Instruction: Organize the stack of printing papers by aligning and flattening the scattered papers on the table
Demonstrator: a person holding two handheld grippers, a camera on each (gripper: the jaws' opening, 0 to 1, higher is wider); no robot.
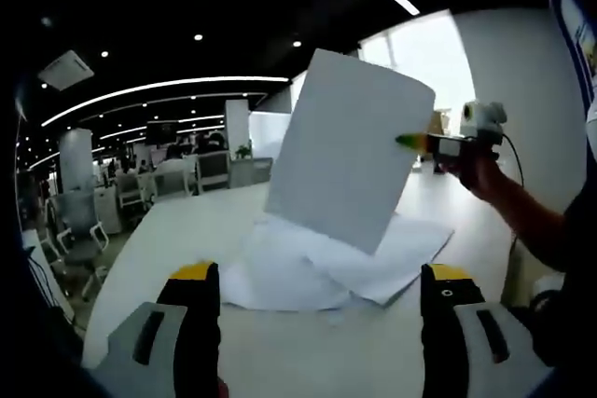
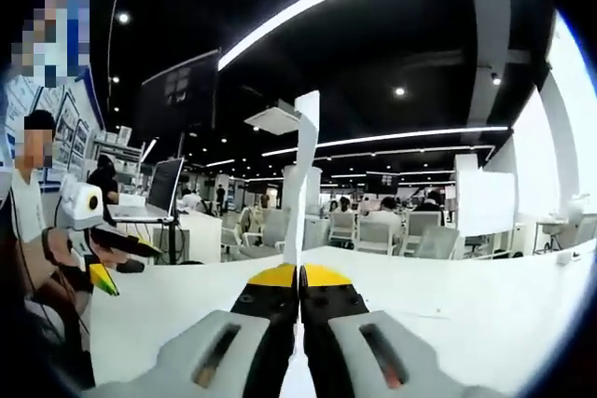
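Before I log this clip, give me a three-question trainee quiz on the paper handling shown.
1. True or false: the right gripper is shut on a sheet held above the table.
2. The left gripper is: A) open, B) shut on paper, C) shut on nothing.
3. What lies on the table under the lifted sheet?

Key: 1 true. 2 A. 3 a loose, uneven pile of white sheets.
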